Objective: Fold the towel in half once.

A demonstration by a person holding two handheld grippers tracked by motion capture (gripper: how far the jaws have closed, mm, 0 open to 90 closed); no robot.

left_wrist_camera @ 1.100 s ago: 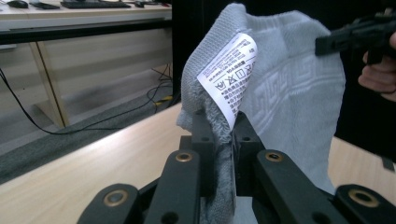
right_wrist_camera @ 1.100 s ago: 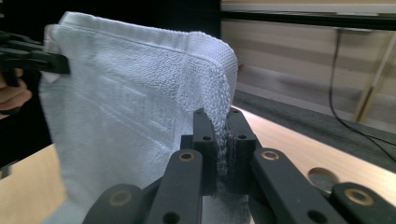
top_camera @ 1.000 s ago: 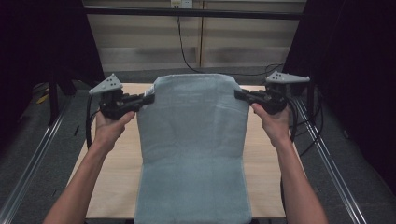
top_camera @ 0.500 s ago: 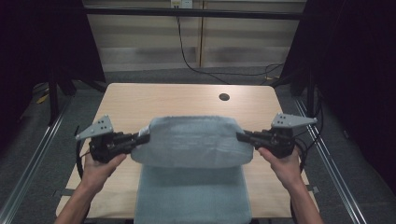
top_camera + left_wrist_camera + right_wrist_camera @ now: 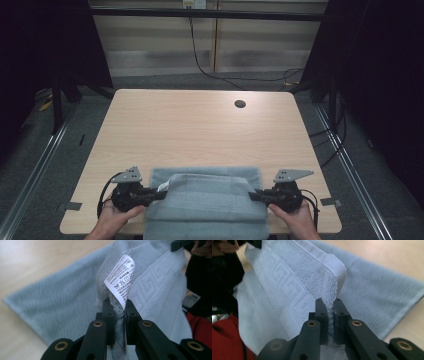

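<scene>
A pale blue-grey towel point(image 5: 207, 197) lies folded over at the near edge of the wooden table point(image 5: 200, 125). My left gripper point(image 5: 161, 194) is shut on the towel's left corner, and my right gripper point(image 5: 251, 195) is shut on its right corner. In the left gripper view the black jaws pinch the towel's hem point(image 5: 119, 322), with a white care label point(image 5: 120, 280) hanging just above them. The right gripper view has the jaws closed on the thick terry corner point(image 5: 329, 302), beside a woven key-pattern band point(image 5: 287, 282). The lower layer of the towel point(image 5: 374, 297) lies flat on the wood.
A small round hole point(image 5: 240, 104) sits in the tabletop at the far right. Metal rails point(image 5: 35, 175) run along both sides of the table. Cables point(image 5: 210, 70) trail on the floor behind. A red garment point(image 5: 227, 340) is near the table's front edge.
Both grippers have come down and toward the near edge with the towel's corners. The towel, held high a second ago, now folds over onto itself on the table.
</scene>
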